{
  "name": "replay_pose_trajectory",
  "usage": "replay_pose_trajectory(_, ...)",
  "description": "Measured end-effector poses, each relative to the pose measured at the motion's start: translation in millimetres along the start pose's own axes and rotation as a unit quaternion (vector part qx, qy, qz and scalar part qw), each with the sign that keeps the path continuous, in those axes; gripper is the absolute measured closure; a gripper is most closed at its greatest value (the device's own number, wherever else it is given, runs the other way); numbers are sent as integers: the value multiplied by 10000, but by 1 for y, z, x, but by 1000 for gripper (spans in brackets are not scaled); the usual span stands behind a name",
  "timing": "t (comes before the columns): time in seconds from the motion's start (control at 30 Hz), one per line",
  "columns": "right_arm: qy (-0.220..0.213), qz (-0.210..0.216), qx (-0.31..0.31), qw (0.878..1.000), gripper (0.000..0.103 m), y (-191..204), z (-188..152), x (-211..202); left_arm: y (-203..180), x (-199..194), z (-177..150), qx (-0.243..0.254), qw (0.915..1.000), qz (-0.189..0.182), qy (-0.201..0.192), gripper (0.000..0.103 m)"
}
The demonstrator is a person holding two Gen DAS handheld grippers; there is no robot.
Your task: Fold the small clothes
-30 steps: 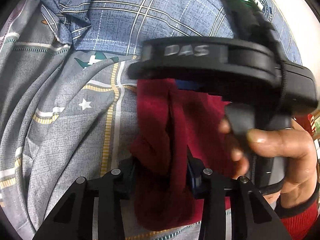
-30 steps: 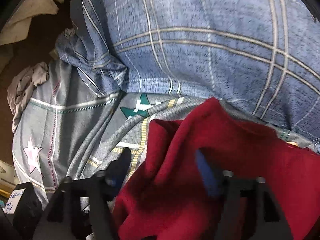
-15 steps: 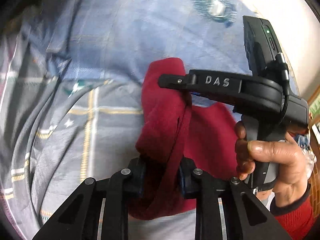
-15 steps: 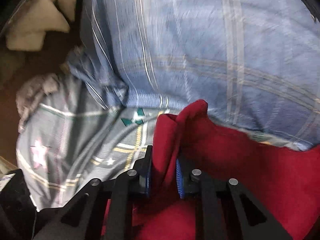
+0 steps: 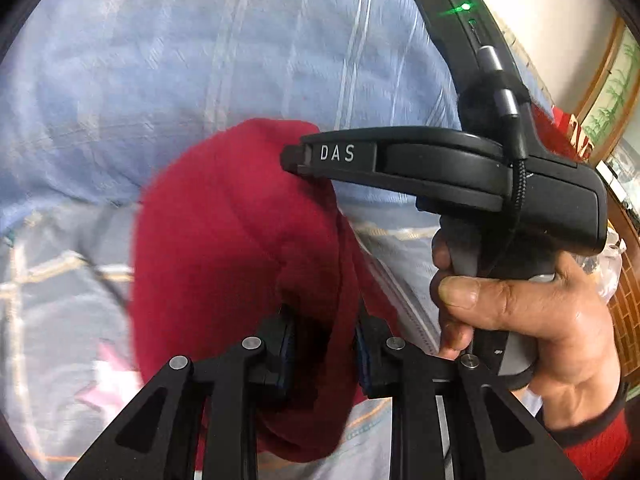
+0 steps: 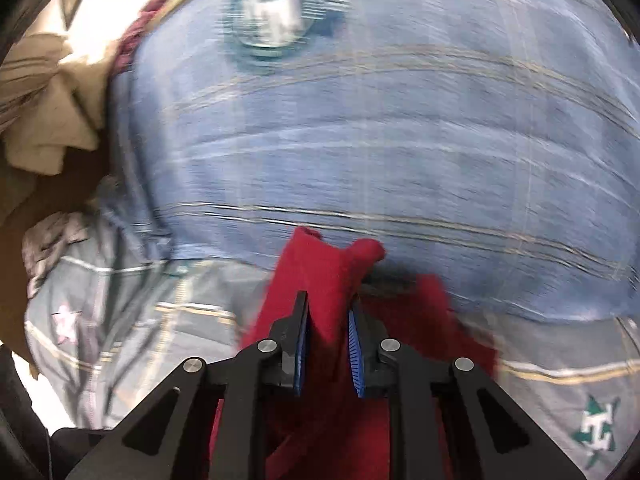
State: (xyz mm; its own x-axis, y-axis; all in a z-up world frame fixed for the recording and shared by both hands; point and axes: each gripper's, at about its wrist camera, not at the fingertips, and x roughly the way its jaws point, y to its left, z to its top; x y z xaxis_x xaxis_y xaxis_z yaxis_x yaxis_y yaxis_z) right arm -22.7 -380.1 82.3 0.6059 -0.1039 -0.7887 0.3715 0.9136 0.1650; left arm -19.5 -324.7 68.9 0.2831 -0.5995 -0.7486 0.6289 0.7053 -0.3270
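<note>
A small red garment [image 5: 232,240] hangs bunched over the bed, held at two places. In the left wrist view my left gripper [image 5: 324,332] is shut on a thick fold of it, the cloth filling the gap between the blue pads. The right gripper [image 5: 296,158], held by a hand [image 5: 520,312] in a red cuff, reaches in from the right with its tip at the garment's upper edge. Seen from the right wrist, the right gripper [image 6: 328,320] is shut on a narrow fold of the red garment [image 6: 320,264], which sticks up past the fingertips.
Below lies a blue checked quilt [image 6: 400,140] over a grey sheet with stars [image 6: 120,340]. Cream cloth [image 6: 40,120] and a grey rag [image 6: 52,236] lie off the bed's left side. A wall with a framed picture [image 5: 612,92] stands at the right.
The right gripper's jaws closed from wide apart onto a fold of the red garment. Both grippers rose and swept across the bed, lifting the garment; the left grip tightened.
</note>
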Motion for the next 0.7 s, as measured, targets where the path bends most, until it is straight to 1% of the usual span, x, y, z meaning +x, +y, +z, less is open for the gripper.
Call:
replay_pose_trajectory(0.03,73,-97,133,9998,86,-13,-4,7,-2,14,-1,-29,9999,-98,117,75)
replay_pose_trajectory(0.07,125,-188,255,9994,86,-25,-8,13,-2,22,-2,-43,9995,-238,194,68)
replay_pose_trajectory(0.1,219,-329,448,9982,90,-40,-14,24,-2,29,-3,-72,9988,-379,286,65)
replay_pose_trajectory(0.13,323,-365,599,9970,91,-49,-18,32,0,33,-3,-92,9980,-486,386,57)
replay_pose_trajectory(0.17,489,-370,791,9950,91,-61,-25,44,0,32,-4,-47,9982,-454,386,56)
replay_pose_trajectory(0.2,548,-360,843,9943,91,-64,-29,49,0,26,-6,79,9985,-416,355,54)
replay_pose_trajectory(0.23,547,-322,870,9942,91,-66,-33,51,0,19,-7,178,9984,-412,332,46)
replay_pose_trajectory(0.27,478,-282,904,9944,91,-67,-35,47,-1,11,-10,294,9983,-403,293,40)
replay_pose_trajectory(0.3,413,-216,963,9943,86,-67,-35,40,0,0,-14,392,9982,-383,231,39)
replay_pose_trajectory(0.37,340,-48,1193,9923,82,-70,-38,23,6,-31,-24,592,9980,-212,29,34)
replay_pose_trajectory(0.4,316,100,1302,9909,71,-73,-41,11,8,-40,-29,634,9979,-149,-27,34)
replay_pose_trajectory(0.43,291,182,1332,9905,55,-73,-42,2,13,-53,-36,672,9977,-39,-121,33)
replay_pose_trajectory(0.47,237,258,1328,9905,49,-72,-46,-9,21,-64,-42,666,9976,78,-197,33)
replay_pose_trajectory(0.5,173,378,1279,9909,41,-63,-51,-17,31,-73,-48,616,9975,217,-256,33)
replay_pose_trajectory(0.53,165,477,1231,9911,36,-56,-56,-22,34,-78,-55,570,9976,292,-278,33)
replay_pose_trajectory(0.6,221,678,1128,9911,31,-48,-66,-30,48,-83,-68,377,9981,429,-240,33)
replay_pose_trajectory(0.63,265,720,1080,9912,29,-43,-71,-27,47,-86,-74,274,9984,461,-190,33)
replay_pose_trajectory(0.7,449,649,940,9924,28,-35,-82,-14,52,-82,-77,25,9988,496,-54,33)
